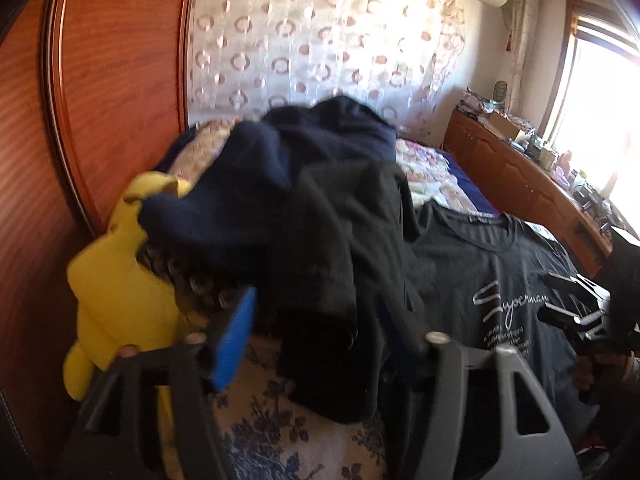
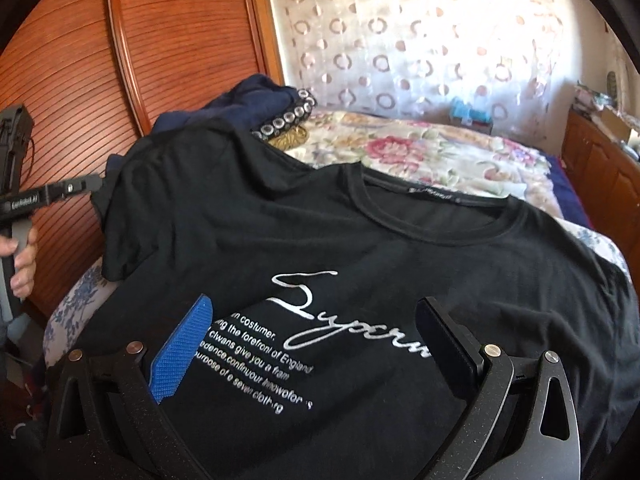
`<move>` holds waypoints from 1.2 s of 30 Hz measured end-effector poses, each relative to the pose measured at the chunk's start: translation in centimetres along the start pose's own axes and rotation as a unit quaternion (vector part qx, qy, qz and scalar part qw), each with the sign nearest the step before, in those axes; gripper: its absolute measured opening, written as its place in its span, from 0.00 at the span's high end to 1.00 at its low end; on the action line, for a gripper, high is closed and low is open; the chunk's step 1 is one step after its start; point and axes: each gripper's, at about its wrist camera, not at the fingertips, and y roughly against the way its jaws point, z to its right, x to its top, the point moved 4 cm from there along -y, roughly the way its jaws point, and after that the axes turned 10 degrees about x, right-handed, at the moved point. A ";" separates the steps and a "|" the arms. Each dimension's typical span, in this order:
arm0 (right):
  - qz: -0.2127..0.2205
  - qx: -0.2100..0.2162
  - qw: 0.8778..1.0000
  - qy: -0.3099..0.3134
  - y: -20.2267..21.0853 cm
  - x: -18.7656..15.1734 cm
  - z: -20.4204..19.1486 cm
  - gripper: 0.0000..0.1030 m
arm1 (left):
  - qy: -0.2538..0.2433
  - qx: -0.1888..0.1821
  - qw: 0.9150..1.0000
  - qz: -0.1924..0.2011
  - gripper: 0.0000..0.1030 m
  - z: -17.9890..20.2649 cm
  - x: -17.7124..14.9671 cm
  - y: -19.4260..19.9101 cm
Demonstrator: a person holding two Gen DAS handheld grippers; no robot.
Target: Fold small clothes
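My black T-shirt point(image 2: 360, 248) lies flat on the bed point(image 2: 420, 148), its white writing facing up. My right tool point(image 2: 316, 344) is wide open above the writing and holds nothing. My left tool point(image 1: 320, 332) is open too, with the shirt's sleeve point(image 1: 332, 240) hanging between its fingers. A yellow plush toy point(image 1: 108, 280) sits beside it.
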 end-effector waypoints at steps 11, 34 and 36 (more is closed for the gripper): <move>-0.002 0.008 1.000 -0.014 -0.9 0.2 1.3 0.00 | -0.010 -0.004 1.000 0.019 0.99 0.4 1.0 0.8; 0.059 -0.052 0.995 -0.068 6.3 -0.8 6.7 0.00 | -0.179 -0.129 0.975 0.011 0.63 17.7 6.4 2.7; 0.056 -0.054 0.994 -0.071 6.4 -1.1 7.0 0.00 | -0.180 -0.112 0.977 0.004 0.60 16.5 5.7 2.4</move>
